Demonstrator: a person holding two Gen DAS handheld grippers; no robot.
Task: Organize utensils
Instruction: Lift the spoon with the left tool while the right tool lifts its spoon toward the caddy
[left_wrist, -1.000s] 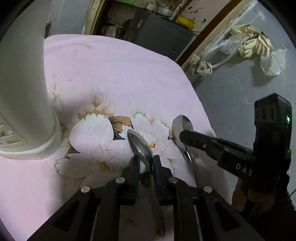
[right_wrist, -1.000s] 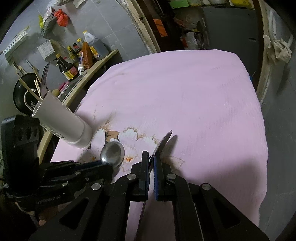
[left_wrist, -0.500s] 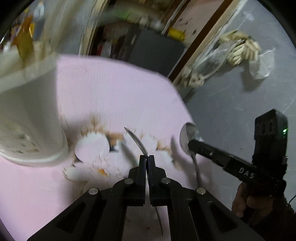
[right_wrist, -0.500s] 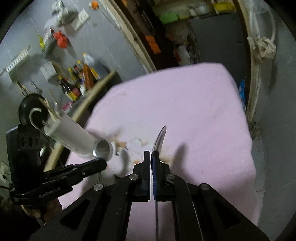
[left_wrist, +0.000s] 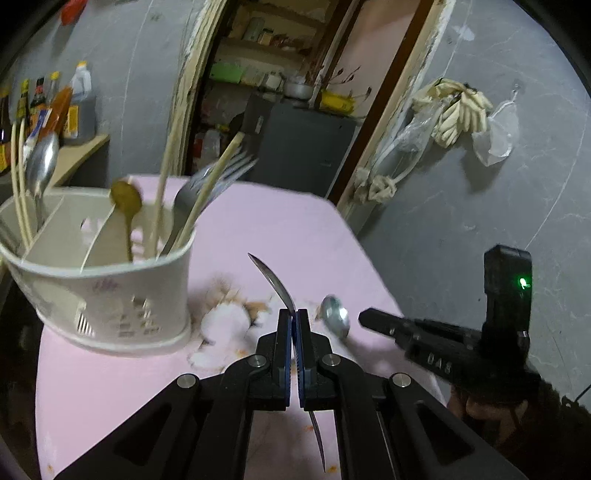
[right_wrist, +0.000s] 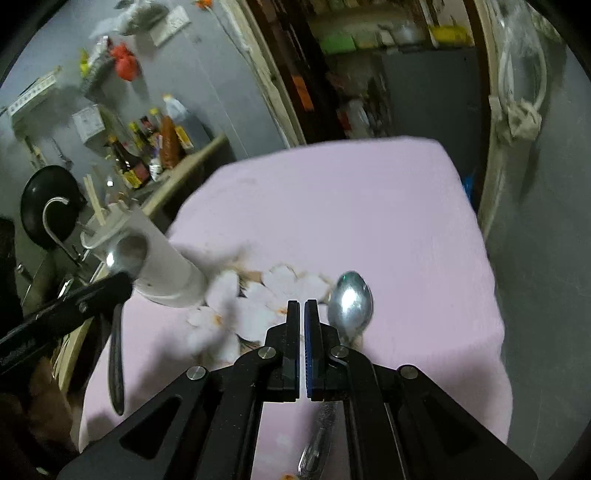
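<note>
Left gripper is clamped on a spoon, held edge-on, bowl up and forward. The holder sits up-left of it on the pink cloth, so the left hand is nearer. Right gripper has its pads nearly together with nothing between them; the second spoon lies on the cloth just to its right, handle pointing back under it.

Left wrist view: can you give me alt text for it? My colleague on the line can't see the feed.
The left gripper is shut on a metal spoon, held edge-on above a pink floral cloth. To its left stands a white divided utensil holder with chopsticks, spoons and a fork. At right, the right gripper reaches in near a second spoon.
</note>
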